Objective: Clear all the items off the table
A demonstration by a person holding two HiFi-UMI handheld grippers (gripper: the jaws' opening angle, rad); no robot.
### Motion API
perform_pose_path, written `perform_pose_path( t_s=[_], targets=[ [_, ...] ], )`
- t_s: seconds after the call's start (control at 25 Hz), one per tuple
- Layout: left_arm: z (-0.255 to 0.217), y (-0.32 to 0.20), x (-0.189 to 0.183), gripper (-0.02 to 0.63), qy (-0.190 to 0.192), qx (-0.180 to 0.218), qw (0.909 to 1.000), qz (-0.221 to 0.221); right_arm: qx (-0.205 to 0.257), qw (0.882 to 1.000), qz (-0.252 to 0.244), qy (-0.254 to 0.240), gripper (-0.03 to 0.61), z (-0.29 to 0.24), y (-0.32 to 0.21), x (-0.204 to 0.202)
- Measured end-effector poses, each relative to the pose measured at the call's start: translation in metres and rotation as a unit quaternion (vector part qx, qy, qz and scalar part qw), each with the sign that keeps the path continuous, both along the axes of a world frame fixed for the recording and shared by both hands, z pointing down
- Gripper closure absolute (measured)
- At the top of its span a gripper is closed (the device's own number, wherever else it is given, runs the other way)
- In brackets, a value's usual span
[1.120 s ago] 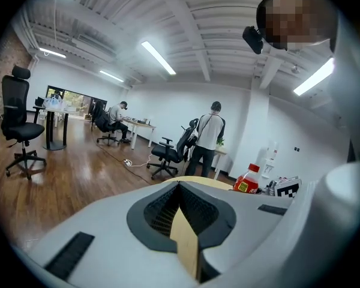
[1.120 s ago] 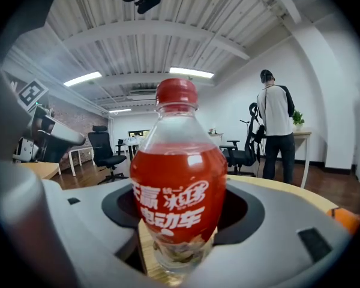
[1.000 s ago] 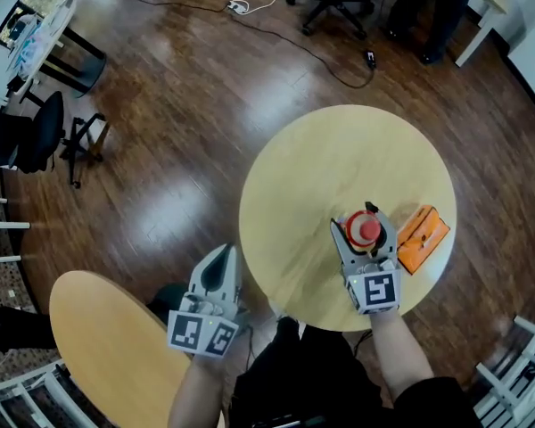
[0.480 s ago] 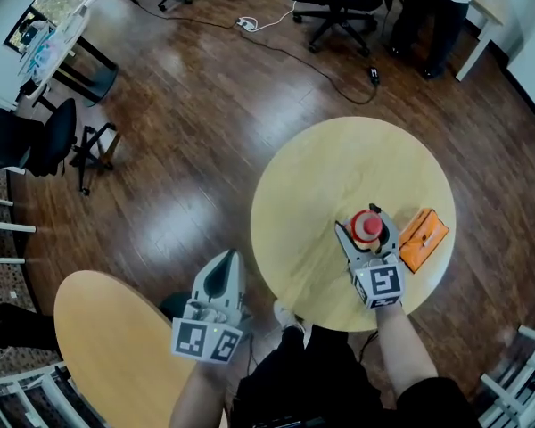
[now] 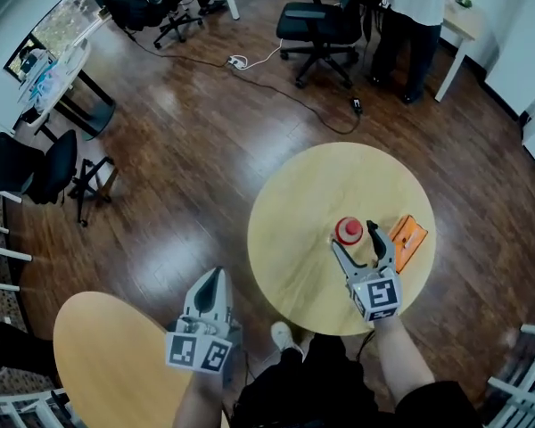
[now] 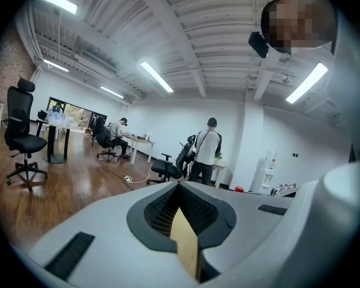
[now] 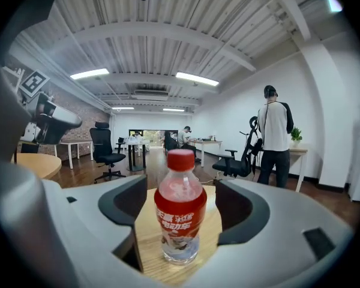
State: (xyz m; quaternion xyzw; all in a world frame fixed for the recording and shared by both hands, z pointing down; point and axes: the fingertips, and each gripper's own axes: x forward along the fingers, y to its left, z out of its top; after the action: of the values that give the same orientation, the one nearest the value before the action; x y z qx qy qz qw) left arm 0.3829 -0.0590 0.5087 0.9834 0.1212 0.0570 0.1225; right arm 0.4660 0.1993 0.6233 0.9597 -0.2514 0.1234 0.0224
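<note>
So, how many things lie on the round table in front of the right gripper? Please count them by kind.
Red-capped bottle: 1
Orange packet: 1
Total on the round table: 2

Red-capped bottle point(image 5: 349, 231), orange pouch point(image 5: 407, 241), round table point(image 5: 294, 221)

White, unreadably blurred Chinese characters on the red label of the bottle point(image 7: 180, 209)
</note>
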Motion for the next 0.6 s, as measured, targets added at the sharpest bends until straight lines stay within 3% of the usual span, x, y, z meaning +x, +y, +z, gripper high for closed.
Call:
perform_pose_path(
  t_s=[0.16, 0.2, 0.32, 0.44, 0.6],
  targets=[
    [-0.022, -0.005, 0.002, 0.614, 0.04, -0.017, 0.999, -0.008, -0.013, 0.999, 0.003, 0.033, 0.22, -0.041, 0.012, -0.012],
    [-0.028, -0.011, 0.0, 0.614, 0.051, -0.022, 0.9983, -0.017, -0.011, 0.999, 0.005, 0.045, 0.263, -0.055, 0.013, -0.015],
    [-0.042, -0.036, -0.008, 0.614, 0.07, -0.034, 0.9957, -0.049, 0.008, 0.997, 0.001, 0.071, 0.31, -0.096, 0.012, -0.029],
    [-0.058, -0.048, -0.017, 0.614, 0.092, -0.021, 0.9939, -0.057, 0.034, 0.996, -0.013, 0.083, 0.315, -0.125, 0.005, -0.039],
    [-0.074, -0.058, -0.037, 0.614, 0.115, -0.01, 0.9924, -0.044, 0.065, 0.991, -0.024, 0.112, 0.439, -0.162, -0.01, -0.047]
  ],
)
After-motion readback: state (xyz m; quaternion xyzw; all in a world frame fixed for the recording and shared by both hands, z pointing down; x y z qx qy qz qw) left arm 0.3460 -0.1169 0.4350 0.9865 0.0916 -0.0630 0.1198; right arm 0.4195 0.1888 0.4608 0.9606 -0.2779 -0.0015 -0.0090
